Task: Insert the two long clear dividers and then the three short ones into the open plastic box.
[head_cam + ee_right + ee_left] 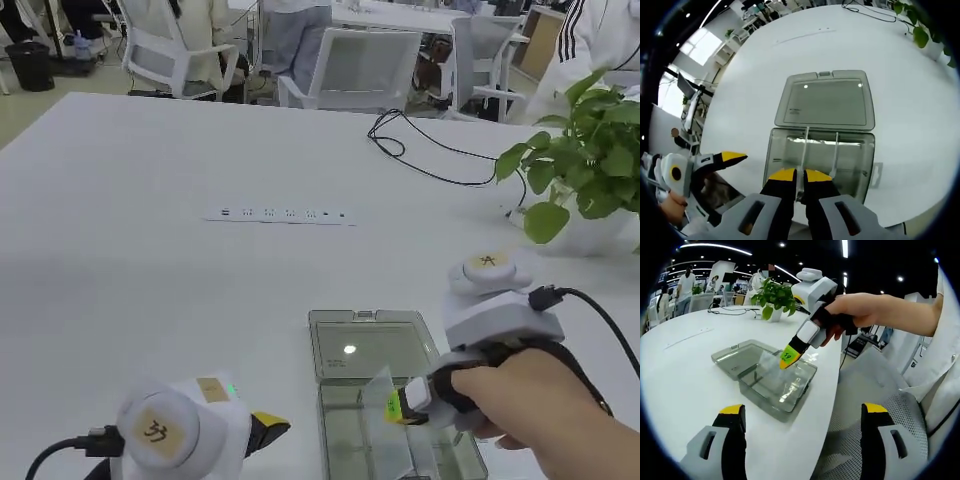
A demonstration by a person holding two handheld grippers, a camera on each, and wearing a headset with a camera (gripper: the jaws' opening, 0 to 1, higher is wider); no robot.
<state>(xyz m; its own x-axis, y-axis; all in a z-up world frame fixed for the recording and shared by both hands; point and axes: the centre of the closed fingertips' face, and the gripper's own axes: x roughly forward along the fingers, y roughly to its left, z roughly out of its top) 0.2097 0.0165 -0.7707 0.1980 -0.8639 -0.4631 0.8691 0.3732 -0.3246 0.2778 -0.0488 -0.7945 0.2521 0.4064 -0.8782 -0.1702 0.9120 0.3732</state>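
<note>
Right gripper [796, 176] clamped on clear divider [382, 395], over open box [769, 155] (lid [825, 102] flat), left gripper [803, 409] spread wide

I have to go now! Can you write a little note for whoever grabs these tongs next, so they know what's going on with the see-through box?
Right tongs: shut on a clear divider, held upright and partly down in the open box.
Left tongs: open and empty, hanging near the box.
The lid lies flat behind the box.
Done: a second divider looks seated already; I cannot count more.
Left: seat the held divider, then add the rest.
</note>
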